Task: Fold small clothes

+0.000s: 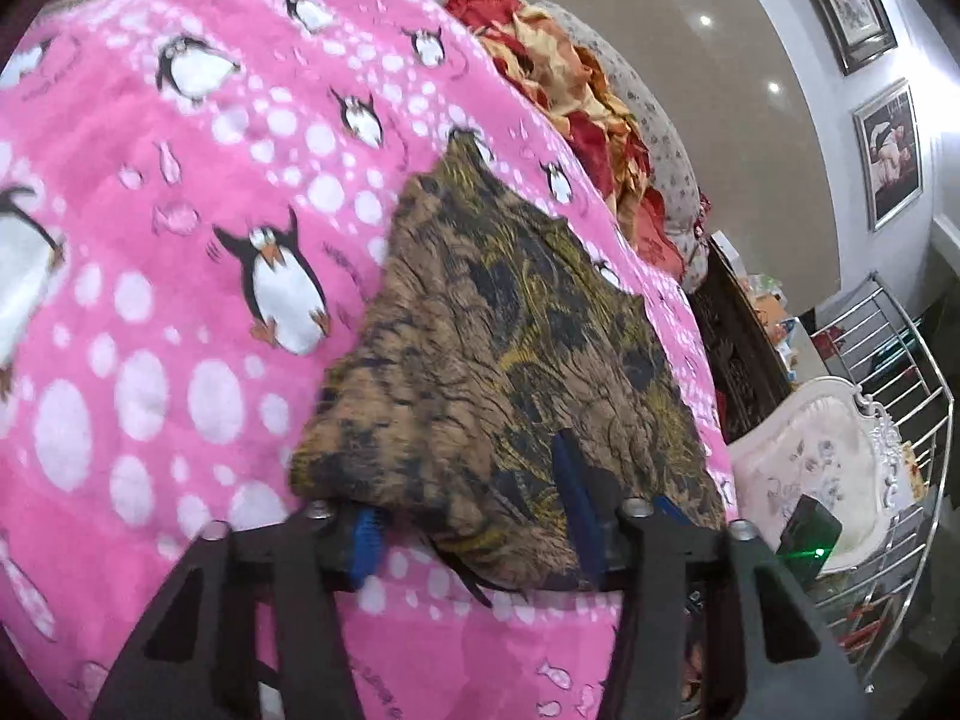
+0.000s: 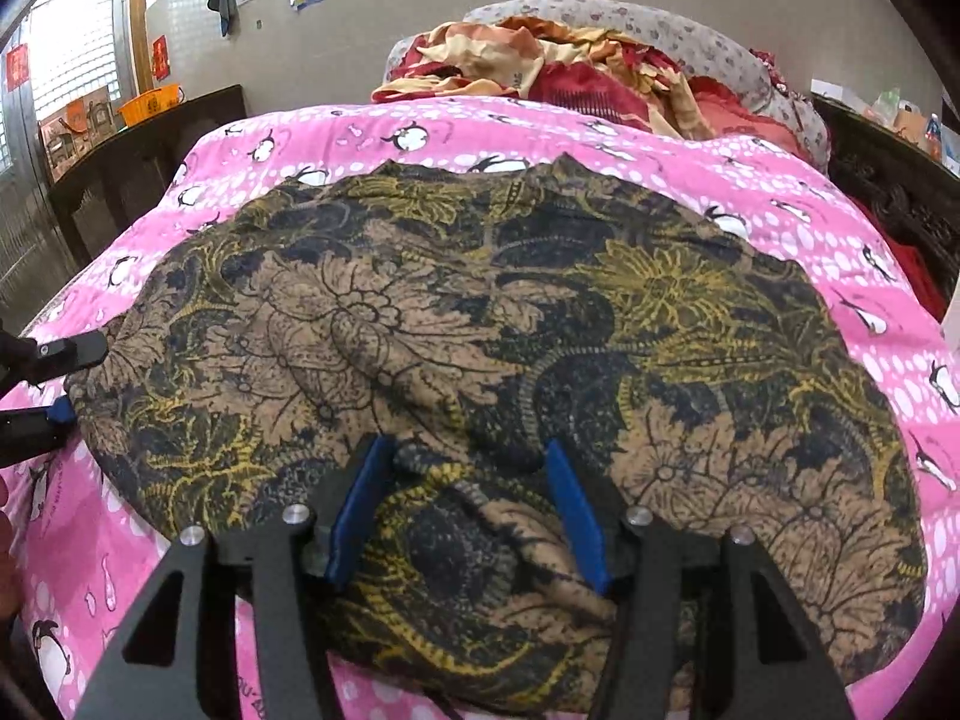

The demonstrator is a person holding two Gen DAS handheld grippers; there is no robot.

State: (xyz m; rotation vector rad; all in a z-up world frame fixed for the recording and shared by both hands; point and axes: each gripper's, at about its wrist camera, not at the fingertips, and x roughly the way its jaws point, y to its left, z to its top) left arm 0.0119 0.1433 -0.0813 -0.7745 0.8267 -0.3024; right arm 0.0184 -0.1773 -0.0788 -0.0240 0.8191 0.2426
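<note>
The brown, black and yellow batik-print cloth garment [image 2: 480, 330] lies spread on the pink penguin-print fleece blanket [image 2: 870, 252], filling the middle of the right wrist view. It looks light, thin and limp, likely to sag and crease, so a hemmed edge or corner seems the best hold. The right gripper [image 2: 468, 510], at six o'clock, stands open astride a rumpled near-edge fold. The left gripper [image 1: 474, 516] straddles the side edge at nine o'clock, its jaws apart and not clearly pinching. A heap of red and cream bedding [image 2: 570, 66] lies at twelve o'clock.
</note>
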